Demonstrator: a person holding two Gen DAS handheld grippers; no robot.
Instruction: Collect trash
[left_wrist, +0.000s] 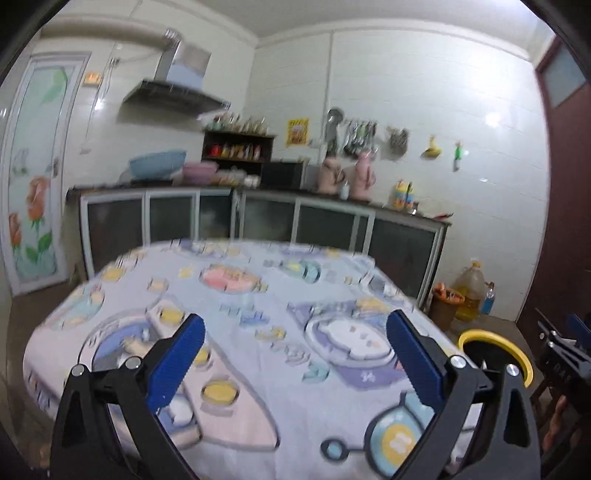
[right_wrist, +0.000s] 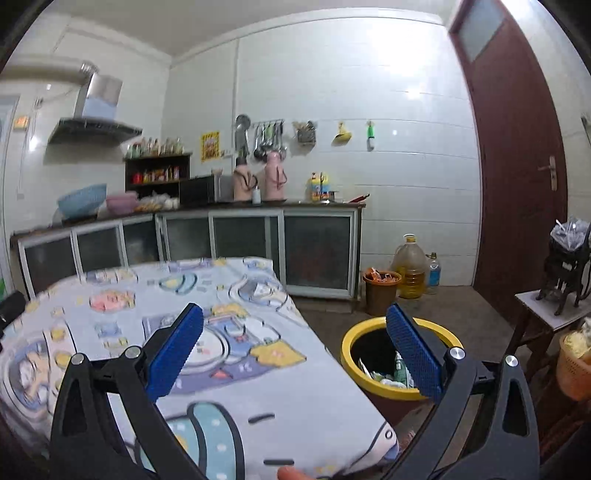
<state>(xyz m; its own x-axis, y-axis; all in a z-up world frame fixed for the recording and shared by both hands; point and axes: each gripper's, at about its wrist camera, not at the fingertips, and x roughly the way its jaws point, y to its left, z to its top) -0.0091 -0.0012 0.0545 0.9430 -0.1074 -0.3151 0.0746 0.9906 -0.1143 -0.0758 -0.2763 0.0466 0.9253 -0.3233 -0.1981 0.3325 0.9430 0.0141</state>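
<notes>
A yellow-rimmed black bin (right_wrist: 373, 332) stands on the floor just right of the table, with crumpled wrappers (right_wrist: 388, 373) lying inside it. The same bin (left_wrist: 495, 341) shows at the table's right corner in the left wrist view. My right gripper (right_wrist: 295, 352) is open with nothing between its blue pads; its right finger (right_wrist: 413, 354) hangs in front of the bin's mouth. My left gripper (left_wrist: 295, 354) is open and empty above the table with the cartoon-print cloth (left_wrist: 258, 295). The cloth (right_wrist: 236, 373) carries no trash that I can see.
Kitchen cabinets (right_wrist: 221, 236) with bowls, flasks and bottles line the far wall. A brown bucket (right_wrist: 380, 291), a big oil jug (right_wrist: 410, 269) and a small bottle stand on the floor by them. A brown door (right_wrist: 517, 166), a small side table (right_wrist: 546, 310) and an orange basket (right_wrist: 576, 365) are at right.
</notes>
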